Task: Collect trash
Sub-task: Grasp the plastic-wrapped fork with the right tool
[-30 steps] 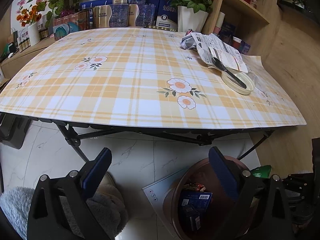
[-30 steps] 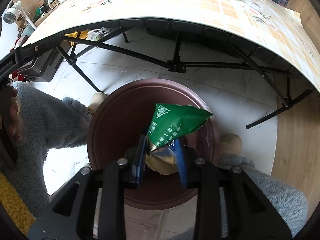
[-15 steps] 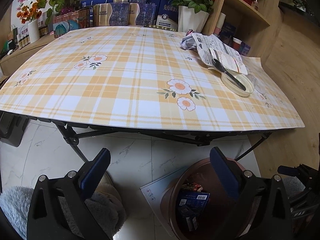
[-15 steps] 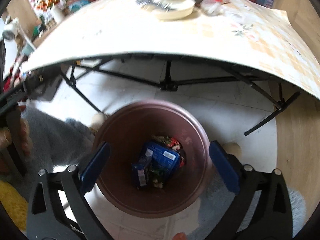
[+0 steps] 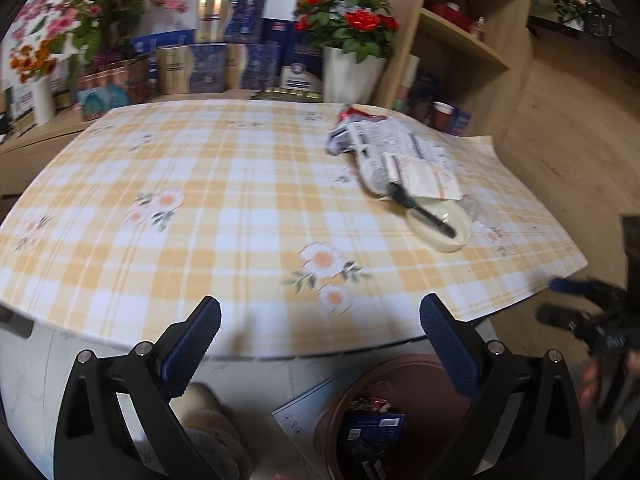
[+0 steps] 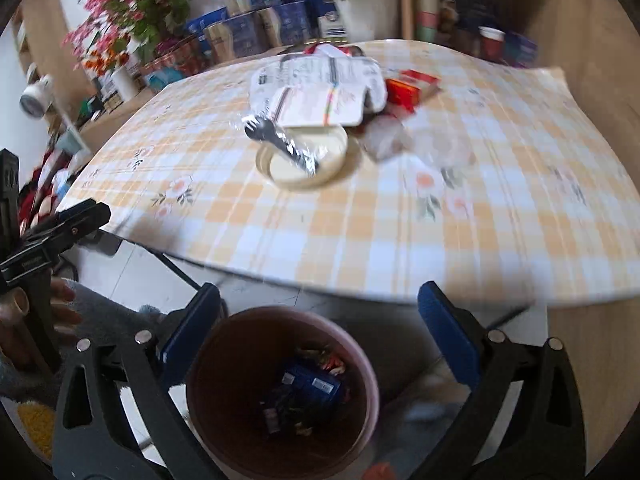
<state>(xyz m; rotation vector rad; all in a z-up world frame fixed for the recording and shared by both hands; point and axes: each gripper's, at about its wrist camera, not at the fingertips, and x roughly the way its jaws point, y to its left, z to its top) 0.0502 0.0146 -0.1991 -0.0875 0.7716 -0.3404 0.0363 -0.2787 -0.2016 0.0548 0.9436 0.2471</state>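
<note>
A brown waste bin (image 6: 362, 364) stands on the floor under the table's near edge, with blue packets inside; it also shows in the left wrist view (image 5: 332, 412). On the plaid table (image 5: 224, 216) lie a cream lid with a wrapped black fork (image 6: 286, 146), white printed wrappers (image 6: 320, 92), a red carton (image 6: 408, 86) and crumpled clear plastic (image 6: 396, 140). My right gripper (image 6: 320, 328) is open and empty above the bin. My left gripper (image 5: 320, 344) is open and empty at the table's front edge. The lid and fork also show in the left wrist view (image 5: 432, 220).
Flower pots (image 5: 352, 72) and stacked boxes (image 5: 216, 68) line the far side of the table. A wooden shelf unit (image 5: 472, 40) stands at the right. A white flat box (image 5: 304, 412) lies on the floor beside the bin.
My right gripper opened and let the green packet fall into the bin, then lifted and tilted up toward the table. My left gripper has risen toward the table's edge.
</note>
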